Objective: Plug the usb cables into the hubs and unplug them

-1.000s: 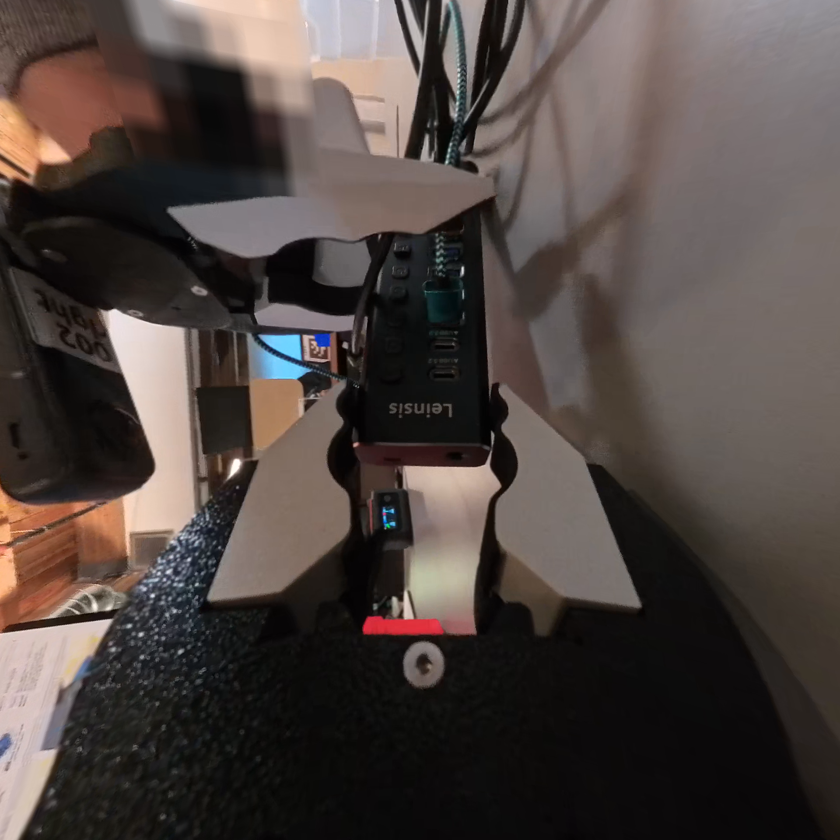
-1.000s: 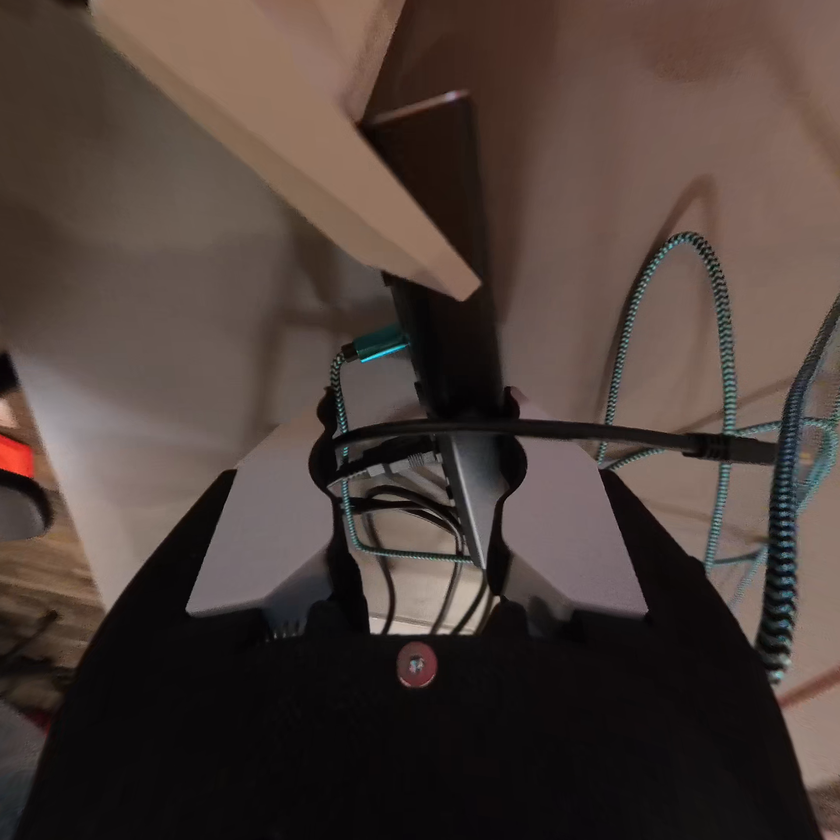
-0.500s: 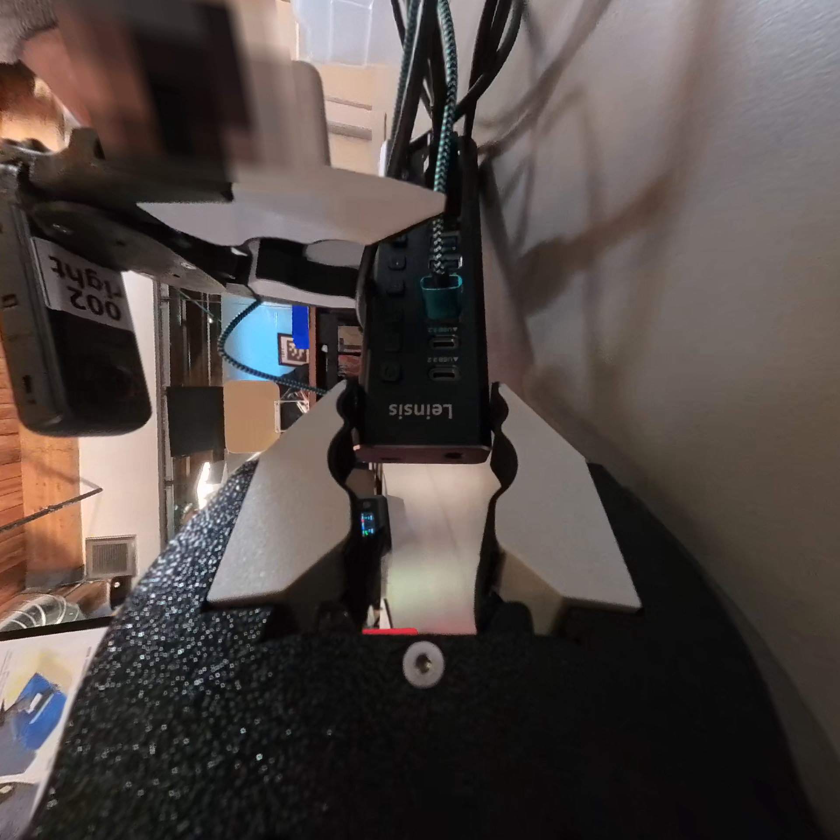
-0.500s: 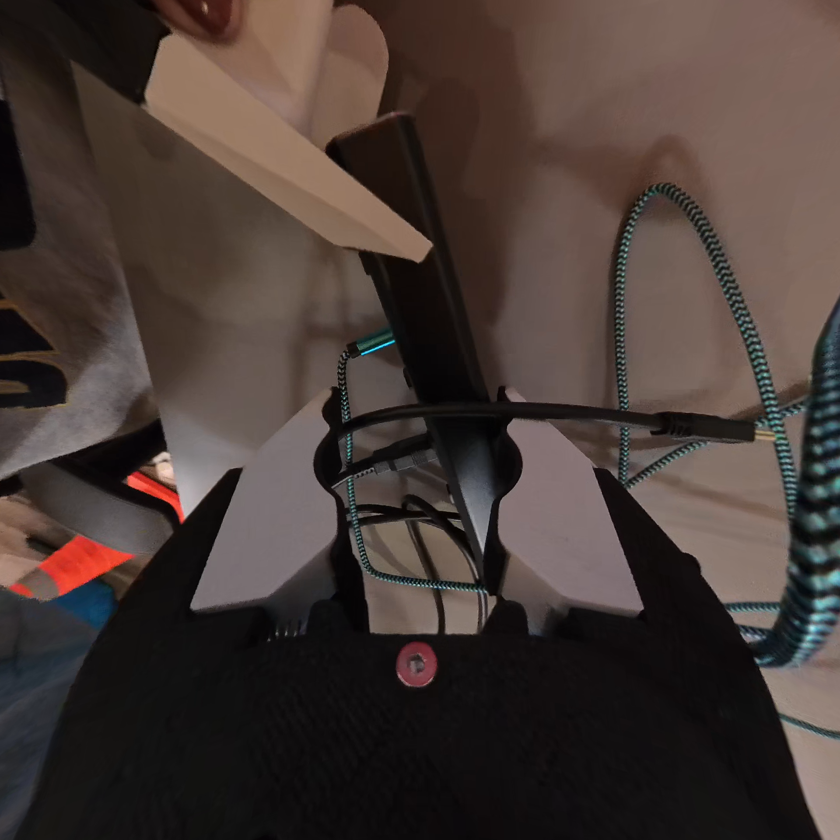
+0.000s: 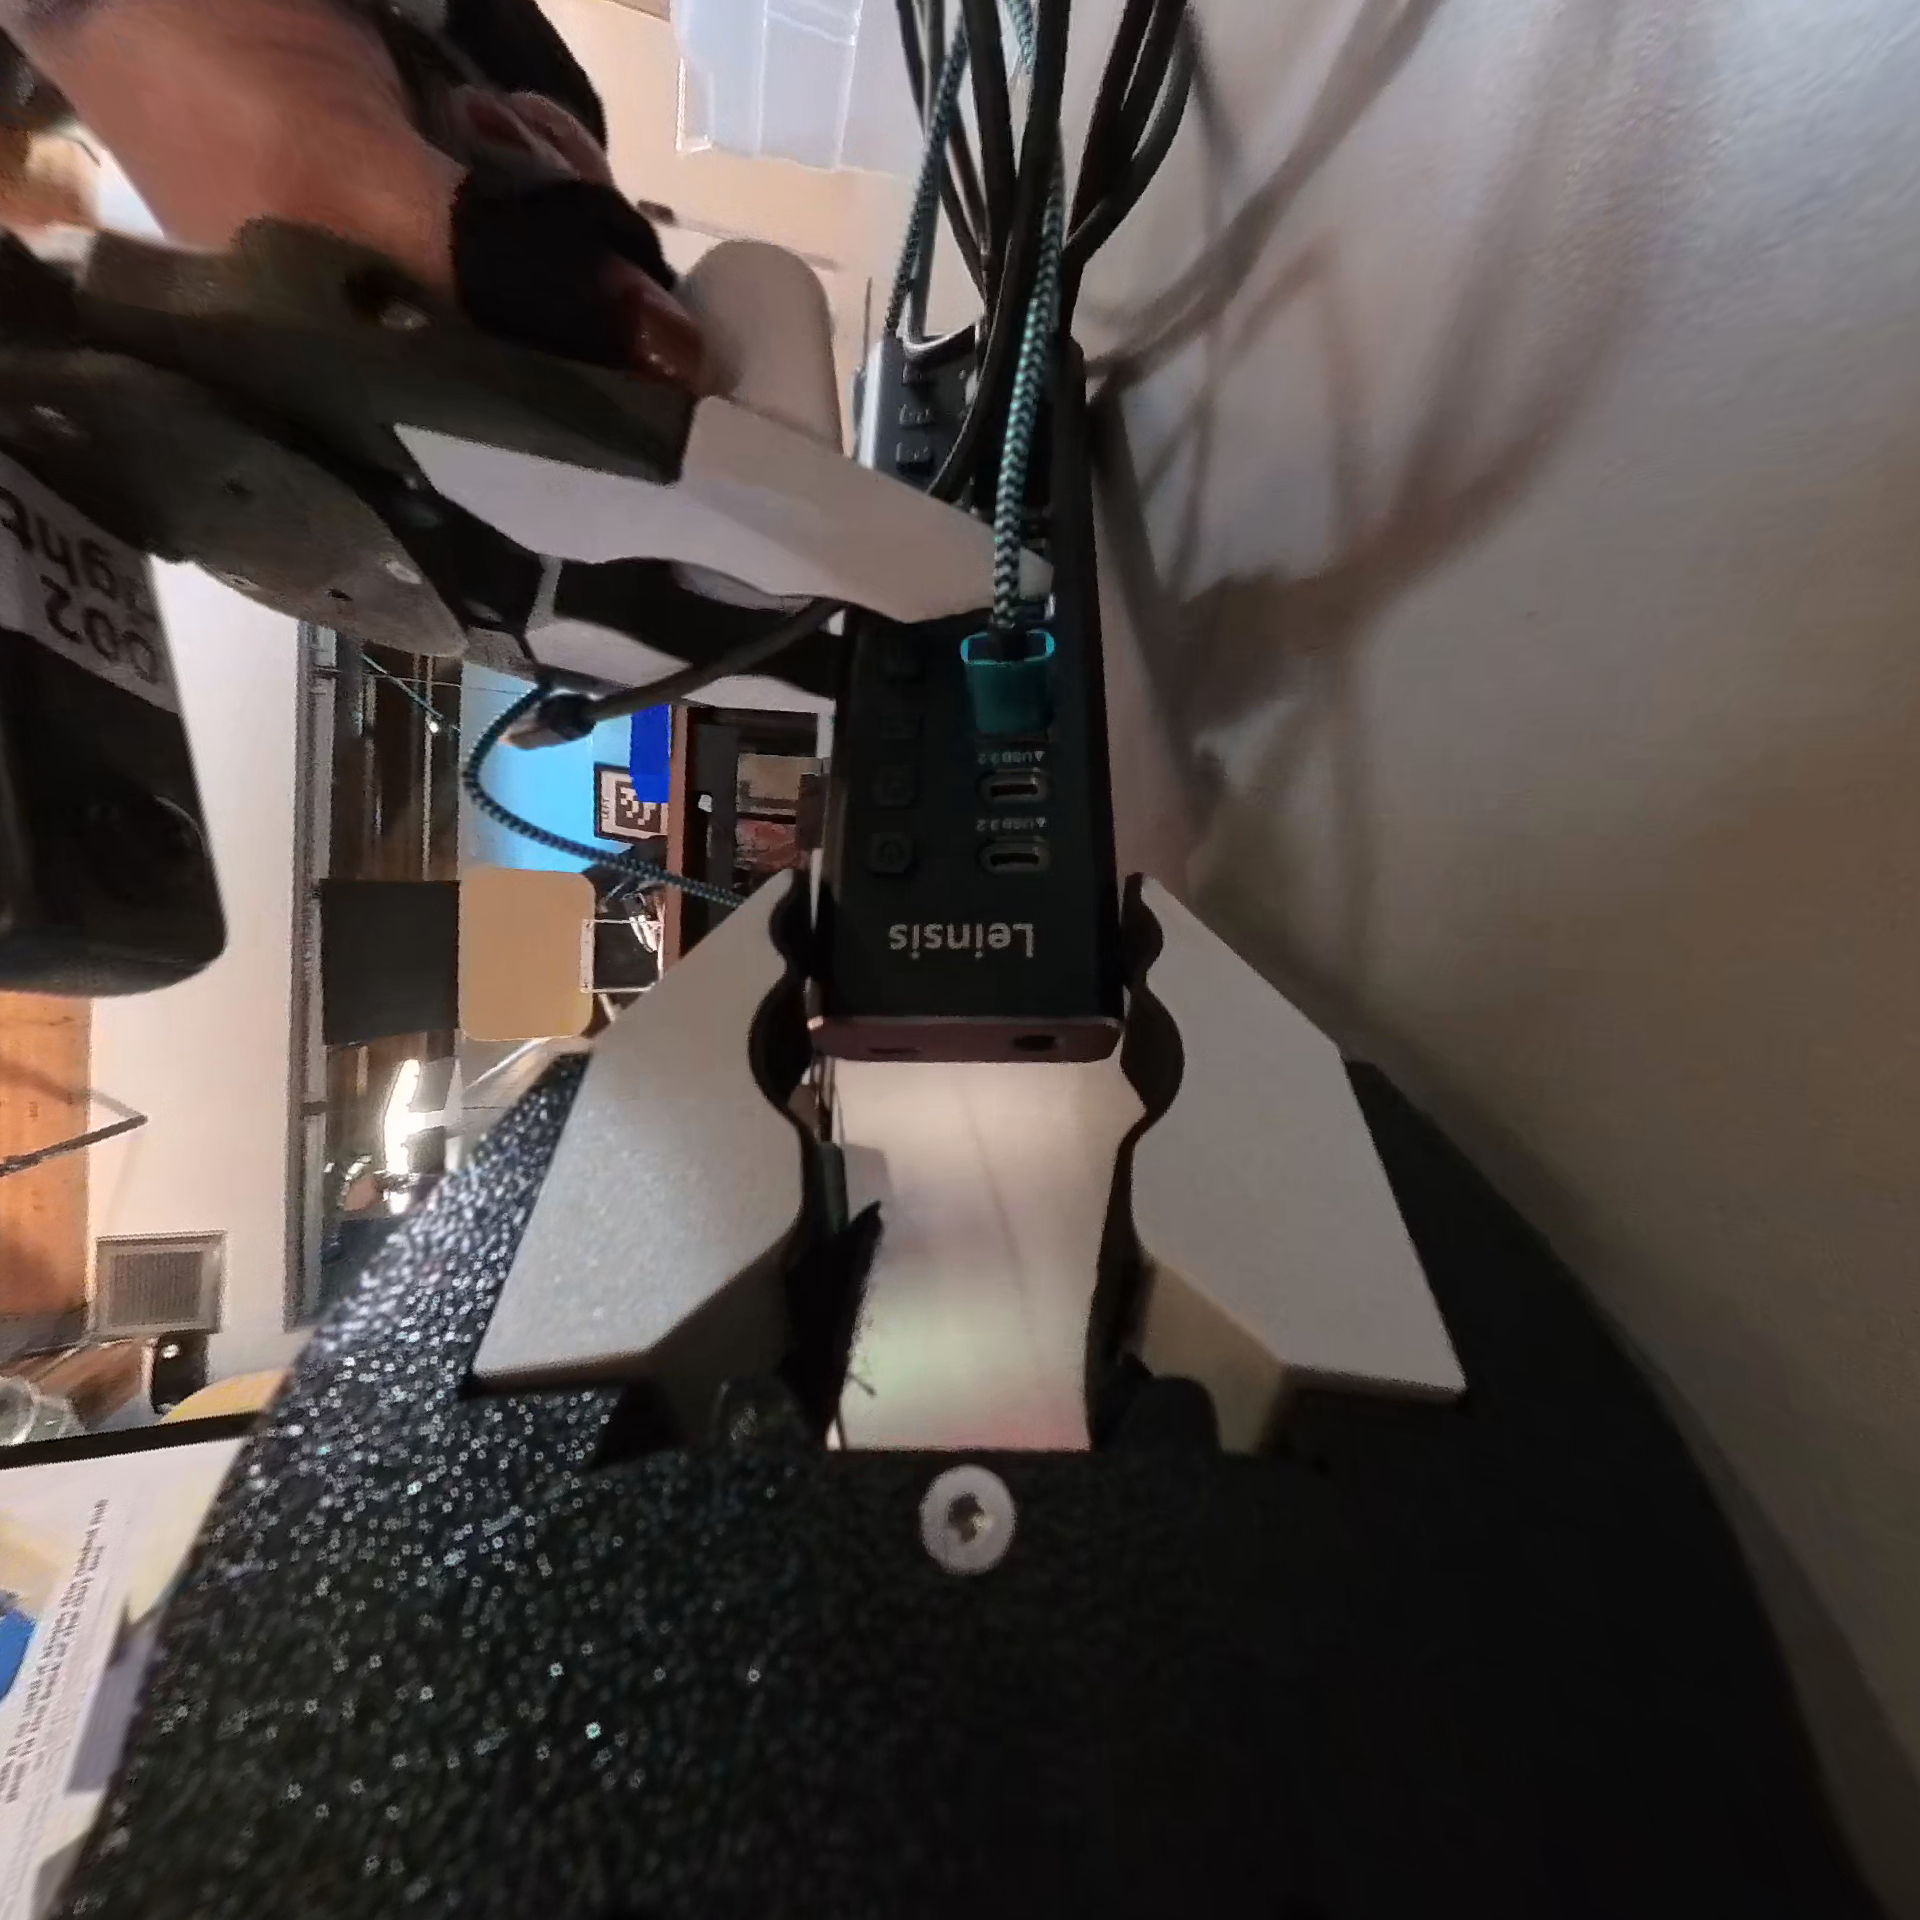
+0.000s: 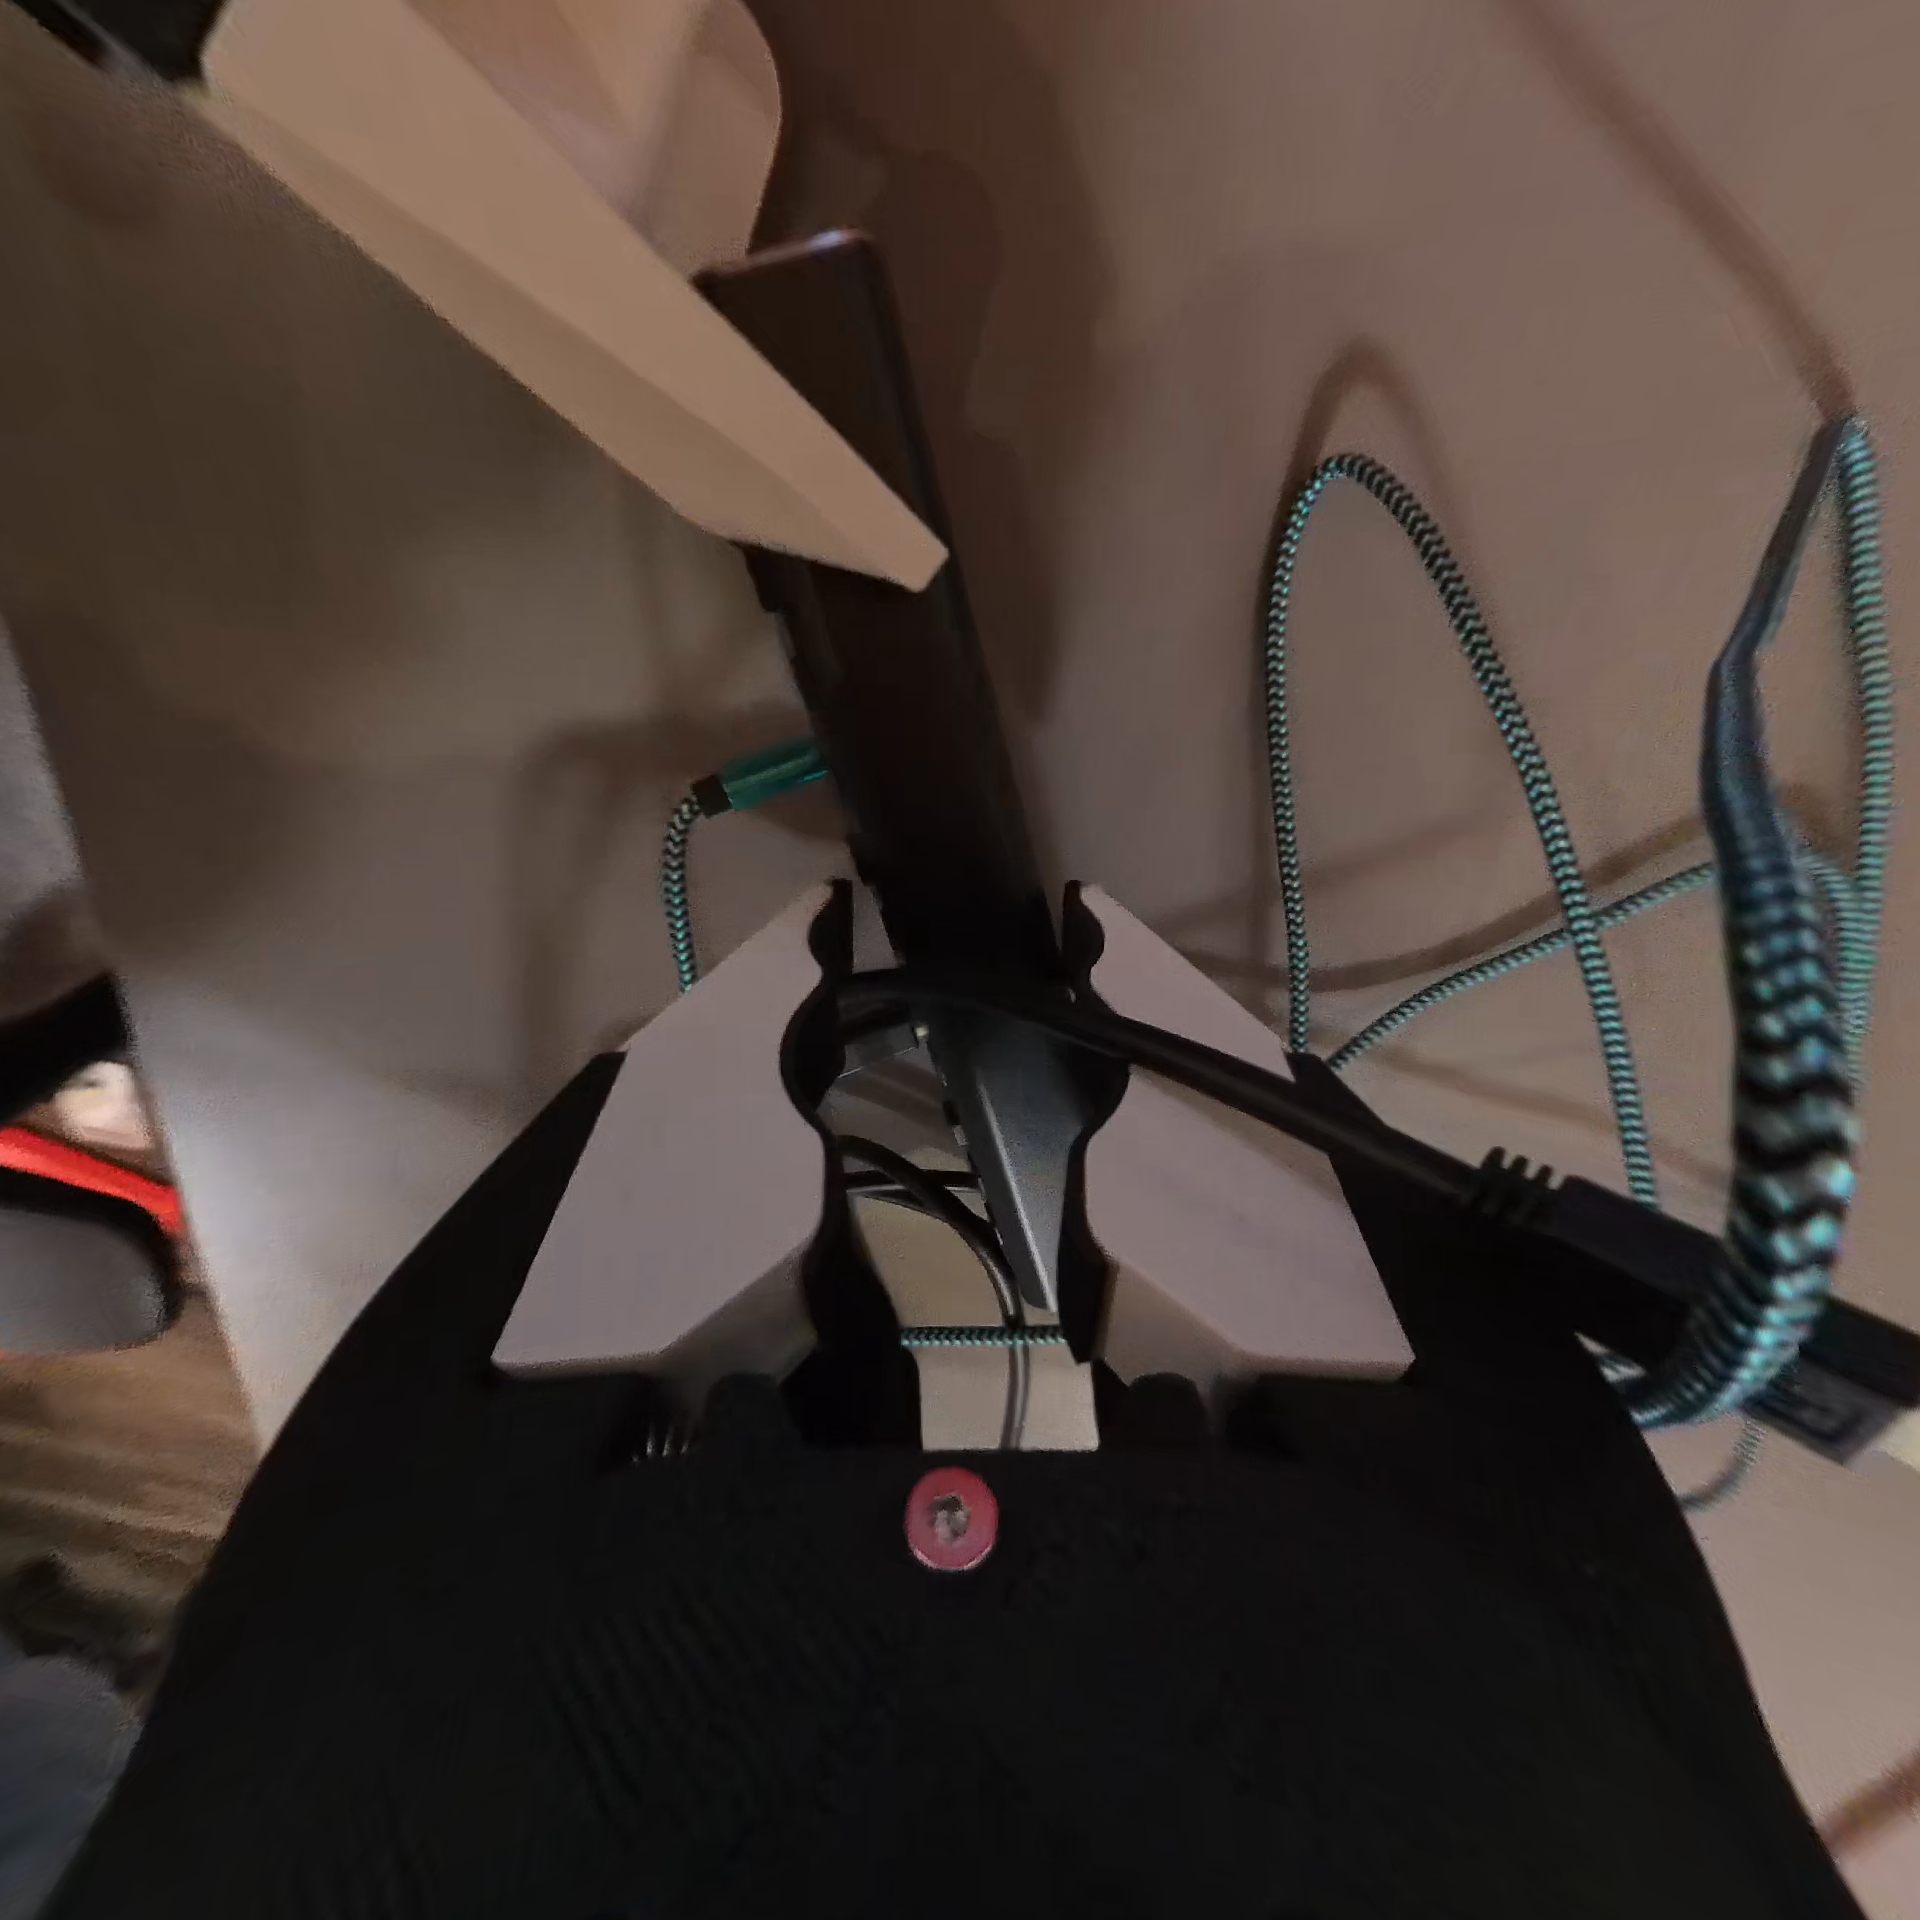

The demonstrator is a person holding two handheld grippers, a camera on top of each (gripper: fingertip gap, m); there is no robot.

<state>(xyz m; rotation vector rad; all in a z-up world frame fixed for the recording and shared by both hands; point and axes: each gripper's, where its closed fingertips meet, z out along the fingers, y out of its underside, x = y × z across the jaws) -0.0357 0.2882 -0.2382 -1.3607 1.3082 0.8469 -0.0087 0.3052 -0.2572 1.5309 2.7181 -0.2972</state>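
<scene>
My left gripper (image 5: 964,896) is shut on the near end of a black hub (image 5: 894,748). A teal plug (image 5: 1006,691) on a braided cable sits in one of its ports. My right gripper (image 5: 883,613) reaches in from the left at the hub's far part. In the right wrist view my right gripper (image 6: 958,906) is shut across the black hub's (image 6: 914,727) thickness. A black cable (image 6: 1247,1091) loops through the jaws, its plug (image 6: 1590,1236) loose at the right. The teal plug (image 6: 769,779) sticks out to the left. The left gripper's finger (image 6: 582,312) shows at the top.
A grey hub (image 6: 1008,1164) with black cables lies behind the jaws; it also shows in the left wrist view (image 5: 894,416). Teal braided cables (image 6: 1299,727) loop over the pale surface (image 5: 1558,727). A thick braided cable (image 6: 1787,1039) hangs at the right. Papers (image 5: 62,1662) lie at the lower left. My right fingertips sit around 4 cm from my left ones.
The right gripper has slid along the hub toward my left gripper. The black cable's loose plug has swung down to the right. The left gripper's hold has not changed.
</scene>
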